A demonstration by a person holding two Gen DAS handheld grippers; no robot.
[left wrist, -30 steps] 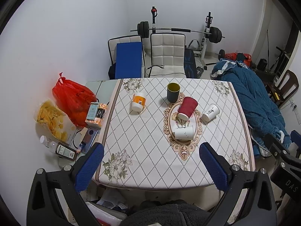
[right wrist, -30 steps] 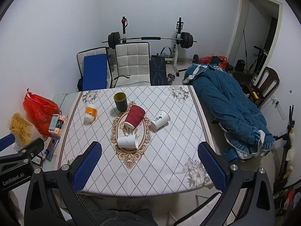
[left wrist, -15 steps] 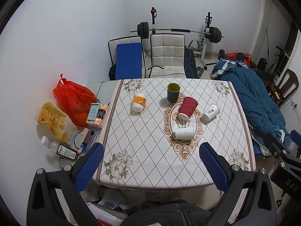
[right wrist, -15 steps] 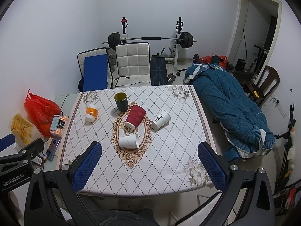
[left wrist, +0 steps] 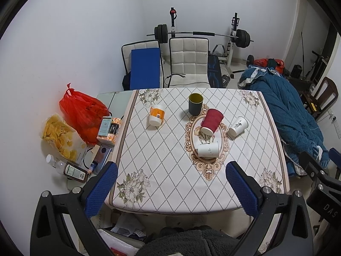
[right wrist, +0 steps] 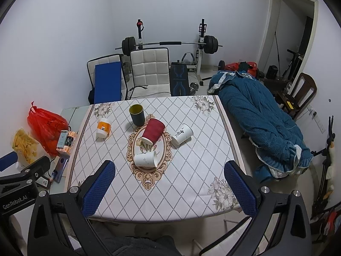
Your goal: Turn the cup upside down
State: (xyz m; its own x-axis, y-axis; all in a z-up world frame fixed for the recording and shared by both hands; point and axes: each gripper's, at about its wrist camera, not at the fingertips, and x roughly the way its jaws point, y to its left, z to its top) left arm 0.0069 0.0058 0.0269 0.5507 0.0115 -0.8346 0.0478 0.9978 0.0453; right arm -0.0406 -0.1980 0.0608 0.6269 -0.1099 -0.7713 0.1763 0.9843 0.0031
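Observation:
Several cups sit on the table (left wrist: pixel 162 170). A dark cup with a yellow inside (left wrist: pixel 195 104) (right wrist: pixel 137 114) stands upright at the back. A red ribbed cup (left wrist: pixel 212 118) (right wrist: pixel 153 131), a plain white cup (left wrist: pixel 208 149) (right wrist: pixel 146 159), a white cup with black writing (left wrist: pixel 238 126) (right wrist: pixel 182 134) and an orange-and-white cup (left wrist: pixel 156 115) (right wrist: pixel 103 127) lie tipped. My left gripper (left wrist: pixel 171 186) and right gripper (right wrist: pixel 169 184) are both open and empty, held high over the table's near edge.
A red bag (left wrist: pixel 83 112), a chips packet (left wrist: pixel 61 136), boxes and bottles lie left of the table. Two chairs (left wrist: pixel 188 63) and a barbell rack (left wrist: pixel 202 35) stand behind. A blue quilt (left wrist: pixel 292 115) lies on the right.
Both views have shifted only slightly; the cups have not moved and both grippers stay open.

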